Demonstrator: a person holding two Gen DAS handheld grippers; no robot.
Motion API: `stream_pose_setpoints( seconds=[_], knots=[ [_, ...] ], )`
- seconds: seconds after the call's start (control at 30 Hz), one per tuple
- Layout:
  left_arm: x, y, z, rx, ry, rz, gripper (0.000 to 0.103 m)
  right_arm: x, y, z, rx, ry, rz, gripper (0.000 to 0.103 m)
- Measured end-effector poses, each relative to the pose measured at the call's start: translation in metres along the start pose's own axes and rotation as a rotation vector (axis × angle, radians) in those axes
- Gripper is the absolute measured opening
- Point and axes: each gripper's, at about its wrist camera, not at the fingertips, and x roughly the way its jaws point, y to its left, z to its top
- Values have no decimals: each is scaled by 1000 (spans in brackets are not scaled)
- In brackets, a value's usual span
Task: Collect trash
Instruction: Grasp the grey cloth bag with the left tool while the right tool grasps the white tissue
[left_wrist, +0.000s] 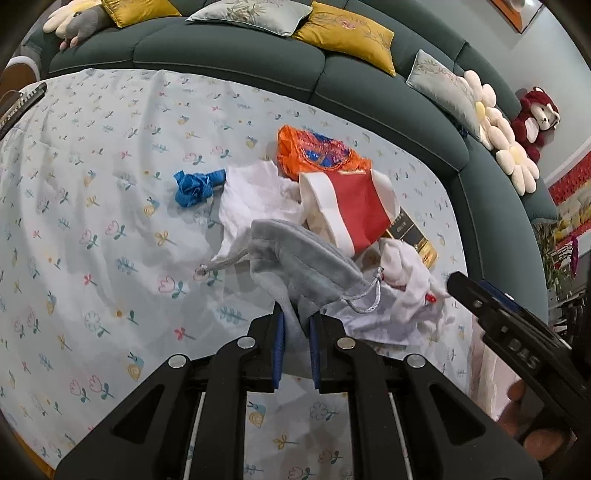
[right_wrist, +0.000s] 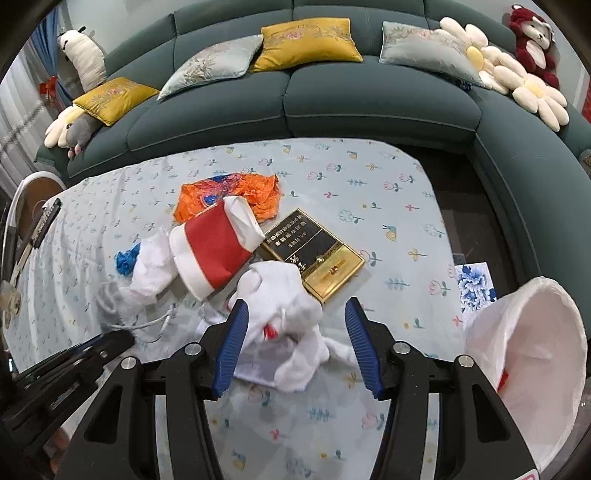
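The white plastic trash bag (right_wrist: 532, 354) gapes open at the worktop's (right_wrist: 369, 184) right edge; can't see what's inside. Litter's piled mid-worktop: red-and-white paper bag (right_wrist: 210, 251), orange wrapper (right_wrist: 240, 192), gold-and-black box (right_wrist: 317, 258). Left gripper (left_wrist: 295, 332) is clenched on a grey fleece drawstring pouch (left_wrist: 295, 254). Right gripper (right_wrist: 295, 343) is half open around crumpled white tissue (right_wrist: 288, 314), not squeezing it.

A dark green sofa (right_wrist: 369, 107) curves across the top of the frame, bearing yellow cushions (right_wrist: 306, 42) and grey cushions (right_wrist: 210, 66). A red teddy bear (right_wrist: 532, 40) sits at upper right beside white flower pillows (right_wrist: 517, 85). A flower-printed tablecloth (right_wrist: 369, 192) fills the centre.
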Motion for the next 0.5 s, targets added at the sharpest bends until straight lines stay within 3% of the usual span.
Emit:
stream_pose_setpoints(
  seconds=[0.07,0.23,0.3,0.5],
  knots=[
    [2,-1,2,1,2,-1,11,10,0,1,4,23,8,43],
    [4,-3,1,9,13,0,11,25,3,-5,-11,77,9,13],
    [4,-4,0,12,14,1,11,22,4,-5,-19,75,5,5],
    [-12,-16,1,24,-9,-9,11,-20,3,9,-13,-18,30,5]
  ],
)
